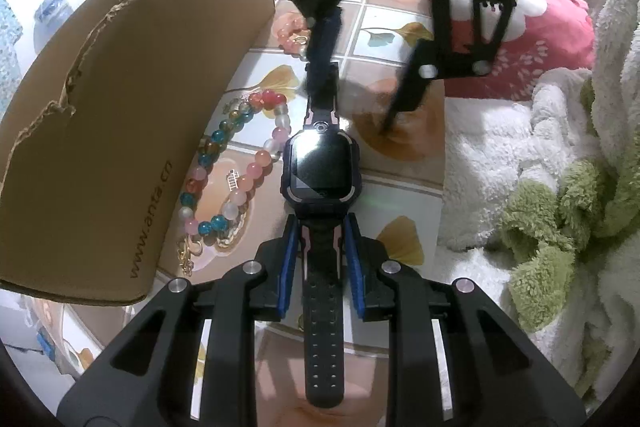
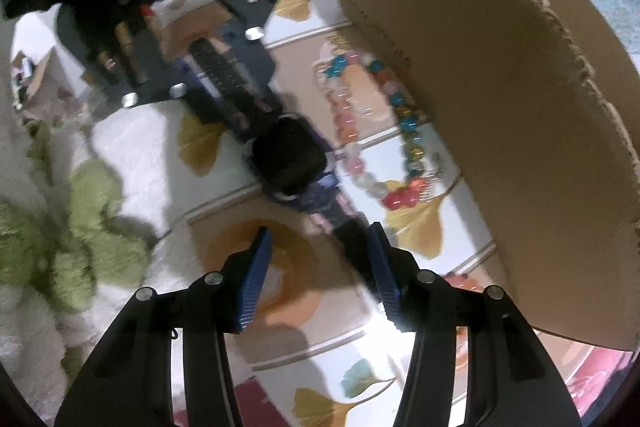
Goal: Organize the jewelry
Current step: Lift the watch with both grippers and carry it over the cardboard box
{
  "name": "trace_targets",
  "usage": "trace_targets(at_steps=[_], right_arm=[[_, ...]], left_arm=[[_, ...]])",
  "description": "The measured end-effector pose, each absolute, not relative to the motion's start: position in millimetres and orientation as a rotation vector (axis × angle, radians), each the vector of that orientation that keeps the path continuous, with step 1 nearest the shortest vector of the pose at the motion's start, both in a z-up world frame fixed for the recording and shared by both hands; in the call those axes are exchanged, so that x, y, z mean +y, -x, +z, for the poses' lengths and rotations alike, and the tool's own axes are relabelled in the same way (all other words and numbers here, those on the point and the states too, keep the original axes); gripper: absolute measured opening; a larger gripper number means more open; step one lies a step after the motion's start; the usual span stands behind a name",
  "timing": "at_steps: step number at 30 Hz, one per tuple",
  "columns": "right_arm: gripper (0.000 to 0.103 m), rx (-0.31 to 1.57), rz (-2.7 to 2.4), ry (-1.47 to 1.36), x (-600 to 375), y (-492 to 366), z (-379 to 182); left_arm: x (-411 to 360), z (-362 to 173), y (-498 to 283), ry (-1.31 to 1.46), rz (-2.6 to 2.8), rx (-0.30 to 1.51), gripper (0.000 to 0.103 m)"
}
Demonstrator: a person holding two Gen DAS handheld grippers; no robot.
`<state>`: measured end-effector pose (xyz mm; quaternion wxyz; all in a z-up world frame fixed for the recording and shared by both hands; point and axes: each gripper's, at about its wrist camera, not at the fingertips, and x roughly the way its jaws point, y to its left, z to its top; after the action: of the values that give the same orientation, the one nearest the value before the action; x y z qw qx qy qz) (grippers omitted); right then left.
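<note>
The smartwatch [image 1: 322,163] lies flat on the leaf-patterned tabletop [image 1: 400,239], its face near the middle of the left wrist view and its perforated strap running down to 6 o'clock. It looks light, with a stiff, glossy case that would slip under the pads and could scratch, and a soft rubbery strap that bends and gives better purchase, so the strap close to the case is probably the best place to hold. The left gripper [image 1: 322,251] is clenched on exactly that stretch, its blue fingers [image 1: 289,259] pressing both strap edges, and it points steeply down. The right gripper [image 2: 320,267] also points steeply down from 12 o'clock in the left view; its fingers [image 2: 254,279] stand released, one beside the far strap end, nothing pressed between them. At 9 o'clock of the watch lies a bead bracelet [image 1: 236,163], of hard, smooth beads that would likely roll, against the torn cardboard box [image 1: 120,115]. A fluffy white and green blanket [image 1: 540,187] lies at 3 o'clock.
</note>
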<state>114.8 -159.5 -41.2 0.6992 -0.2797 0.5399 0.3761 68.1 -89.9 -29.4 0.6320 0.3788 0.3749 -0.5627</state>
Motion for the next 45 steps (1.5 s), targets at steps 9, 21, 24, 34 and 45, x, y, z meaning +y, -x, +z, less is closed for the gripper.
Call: trace_targets(at_steps=[9, 21, 24, 34, 45], right_arm=[[0.049, 1.152, 0.833, 0.704, -151.5, -111.8, -42.2], [0.049, 1.204, 0.922, 0.706, -138.9, -110.5, -41.1], [0.049, 1.187, 0.941, 0.738, -138.5, -106.0, -39.3], [0.025, 1.193, 0.955, 0.781, -144.8, -122.6, -31.3], [0.024, 1.117, 0.901, 0.816, -144.5, -103.1, -14.2]], left_arm=[[-81.0, -21.0, -83.8, -0.889, -1.326, 0.850, 0.022], [-75.0, -21.0, -93.9, -0.852, -1.346, 0.872, 0.025], [-74.0, -20.5, -97.0, -0.846, -1.350, 0.869, 0.025], [-70.3, -22.0, -94.6, -0.843, -1.368, 0.851, 0.023], [-68.6, -7.0, -84.5, -0.867, -1.328, 0.805, 0.023]])
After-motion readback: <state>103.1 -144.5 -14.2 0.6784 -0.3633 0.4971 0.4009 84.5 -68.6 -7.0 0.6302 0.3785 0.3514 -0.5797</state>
